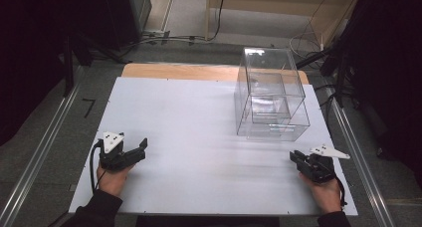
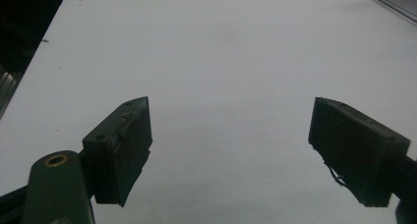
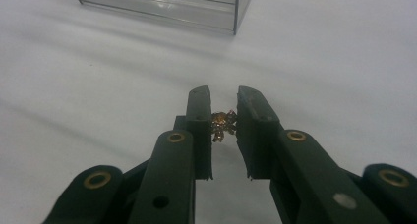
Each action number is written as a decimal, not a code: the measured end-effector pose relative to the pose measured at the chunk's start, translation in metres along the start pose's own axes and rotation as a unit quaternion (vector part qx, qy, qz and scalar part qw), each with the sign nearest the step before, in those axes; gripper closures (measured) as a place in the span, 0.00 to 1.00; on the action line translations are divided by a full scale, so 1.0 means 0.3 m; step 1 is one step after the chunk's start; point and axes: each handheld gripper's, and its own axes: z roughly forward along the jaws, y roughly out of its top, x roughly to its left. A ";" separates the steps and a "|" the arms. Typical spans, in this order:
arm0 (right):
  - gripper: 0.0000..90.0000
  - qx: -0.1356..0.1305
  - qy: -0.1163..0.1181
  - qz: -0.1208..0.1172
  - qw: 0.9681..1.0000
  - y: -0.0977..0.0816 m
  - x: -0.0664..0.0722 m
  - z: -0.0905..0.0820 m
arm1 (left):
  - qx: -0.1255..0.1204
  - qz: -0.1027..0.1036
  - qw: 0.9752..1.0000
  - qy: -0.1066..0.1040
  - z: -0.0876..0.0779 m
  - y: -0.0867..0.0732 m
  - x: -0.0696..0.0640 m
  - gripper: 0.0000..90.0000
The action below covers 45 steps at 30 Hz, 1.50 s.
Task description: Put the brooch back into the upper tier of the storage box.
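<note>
A small golden-brown, knobbly thing (image 3: pixel 222 125) sits pinched between the jaws of my right gripper (image 3: pixel 223 92), which is shut on it just above the white sheet. In the high view the right gripper (image 1: pixel 294 157) is near the sheet's front right corner, a short way in front of a clear plastic box (image 1: pixel 271 95). My left gripper (image 1: pixel 137 150) rests at the front left. Its jaws stand wide apart in the left gripper view (image 2: pixel 231 102), with only bare sheet between them.
The clear box (image 3: pixel 167 3) holds a smaller clear compartment and stands at the back right of the white sheet (image 1: pixel 199 117). One corner of the box (image 2: pixel 398 0) is at top right of the left gripper view. Metal rails (image 1: pixel 40 152) run along both sides of the table.
</note>
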 end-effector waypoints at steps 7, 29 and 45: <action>0.82 -0.020 0.002 0.008 1.000 0.020 0.005 -0.026 | 0.000 0.000 1.000 0.001 0.000 0.000 0.000 0.19; 0.82 -0.056 -0.002 0.021 0.998 0.099 0.004 -0.083 | 0.000 0.000 1.000 0.001 0.002 0.000 0.000 0.19; 0.82 -0.069 0.000 0.009 0.998 0.152 0.008 -0.110 | 0.001 0.000 1.000 0.000 0.002 0.000 0.001 0.19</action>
